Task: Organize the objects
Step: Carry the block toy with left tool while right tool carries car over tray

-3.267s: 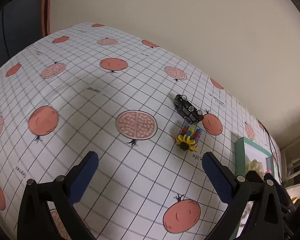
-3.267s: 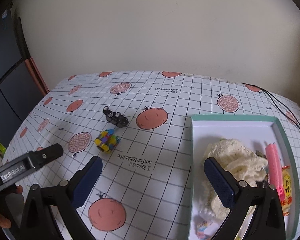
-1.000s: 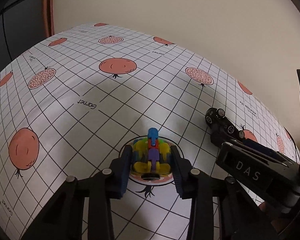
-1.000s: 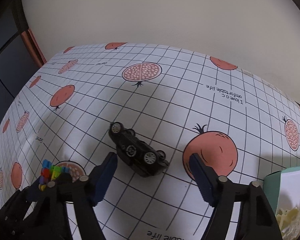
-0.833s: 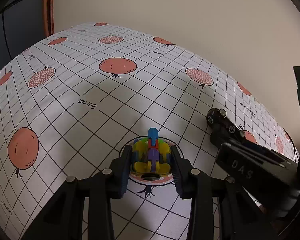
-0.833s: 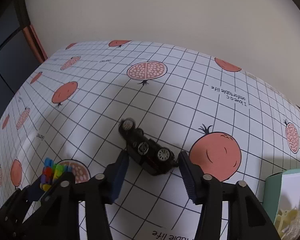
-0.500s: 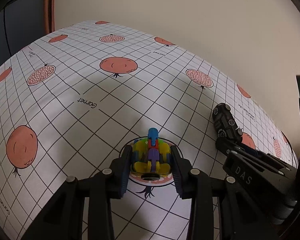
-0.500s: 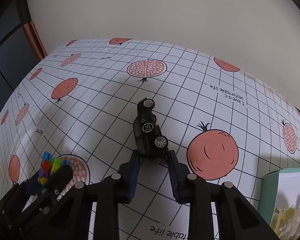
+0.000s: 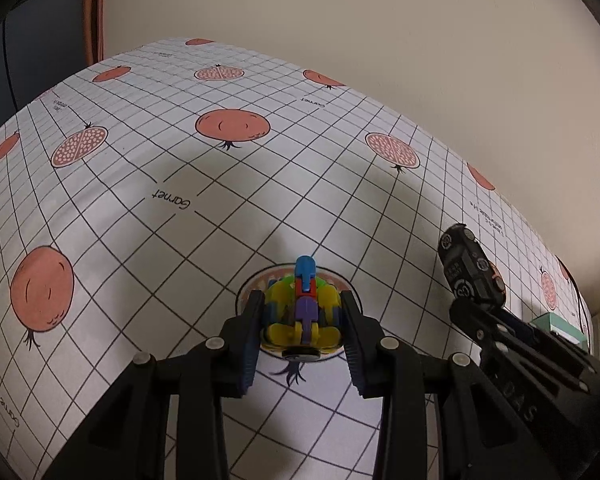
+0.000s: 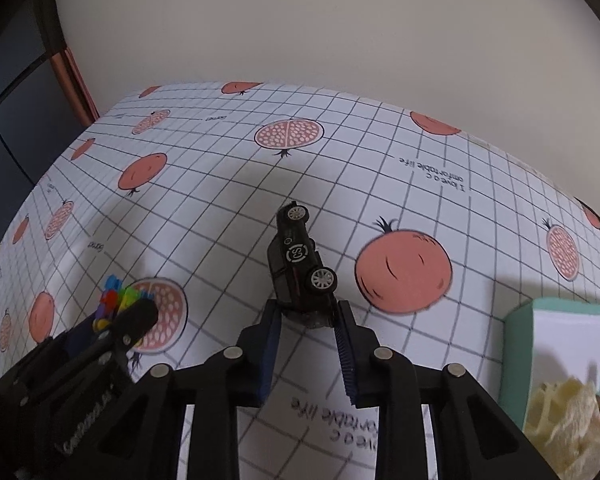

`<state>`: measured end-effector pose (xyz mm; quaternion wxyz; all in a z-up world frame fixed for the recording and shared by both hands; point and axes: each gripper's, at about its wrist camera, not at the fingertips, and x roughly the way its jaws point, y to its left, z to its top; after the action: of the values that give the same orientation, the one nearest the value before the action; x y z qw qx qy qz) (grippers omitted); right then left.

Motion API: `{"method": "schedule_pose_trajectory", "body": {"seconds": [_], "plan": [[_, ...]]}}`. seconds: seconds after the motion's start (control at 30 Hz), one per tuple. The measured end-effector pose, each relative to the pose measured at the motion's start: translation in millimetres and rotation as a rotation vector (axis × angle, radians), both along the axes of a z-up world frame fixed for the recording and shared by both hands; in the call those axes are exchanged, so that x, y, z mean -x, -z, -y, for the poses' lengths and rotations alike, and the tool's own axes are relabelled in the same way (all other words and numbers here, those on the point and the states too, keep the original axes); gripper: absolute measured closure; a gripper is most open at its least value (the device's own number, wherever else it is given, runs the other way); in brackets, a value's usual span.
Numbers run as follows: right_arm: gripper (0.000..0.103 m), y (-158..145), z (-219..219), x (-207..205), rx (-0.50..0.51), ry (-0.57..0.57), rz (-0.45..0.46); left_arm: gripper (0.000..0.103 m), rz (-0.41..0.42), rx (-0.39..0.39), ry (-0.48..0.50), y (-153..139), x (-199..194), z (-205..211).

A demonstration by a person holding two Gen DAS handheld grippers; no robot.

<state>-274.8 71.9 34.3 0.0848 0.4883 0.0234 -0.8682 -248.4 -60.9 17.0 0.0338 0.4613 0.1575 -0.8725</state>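
My left gripper (image 9: 302, 312) is shut on a multicoloured plastic block toy (image 9: 302, 312), yellow, green, red, purple and blue, held just above a pomegranate print. My right gripper (image 10: 306, 316) is shut on the rear of a small black toy car (image 10: 298, 262), which tilts up off the tablecloth with its wheels to the right. In the left wrist view the black toy car (image 9: 470, 270) and the right gripper's body show at the right. In the right wrist view the block toy (image 10: 114, 298) and the left gripper's fingers (image 10: 134, 322) show at the lower left.
A white grid tablecloth (image 9: 180, 200) printed with pomegranates covers the table, which runs up to a beige wall. A teal-rimmed box (image 10: 518, 354) holding a cream knitted item (image 10: 560, 412) and pink things stands at the right. The teal-rimmed box's corner (image 9: 556, 326) shows far right.
My right gripper closed on the toy car, turned it end-on and lifted it off the cloth. My left gripper stayed shut on the block toy and rose slightly.
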Motion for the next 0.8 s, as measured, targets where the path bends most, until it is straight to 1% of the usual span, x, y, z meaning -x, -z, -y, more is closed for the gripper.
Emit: {"method": "schedule_pose_trajectory", "body": {"seconds": [0.2,0.3,0.37,0.53,0.67,0.8], "plan": [[0.074,-12,-7,-26,0.002,0.002,-0.020,0.065,0.001,-0.013,0.006,-9,-11,-4],[0.074,-20,-12,-42,0.004,0.004,-0.034,0.065,0.005,-0.041,0.004,-16,-20,-6],[0.074,-24,-18,-54,0.004,0.008,-0.040,0.065,0.005,-0.046,0.009,-21,-27,-9],[0.074,-36,-31,-82,0.004,0.016,-0.054,0.065,-0.005,0.004,0.040,-39,-50,-15],[0.074,-47,-38,-102,0.001,0.019,-0.068,0.065,-0.019,0.022,0.051,-54,-68,-16],[0.074,-57,-45,-123,-0.003,0.023,-0.082,0.065,-0.030,0.013,0.065,-65,-83,-23]]}}
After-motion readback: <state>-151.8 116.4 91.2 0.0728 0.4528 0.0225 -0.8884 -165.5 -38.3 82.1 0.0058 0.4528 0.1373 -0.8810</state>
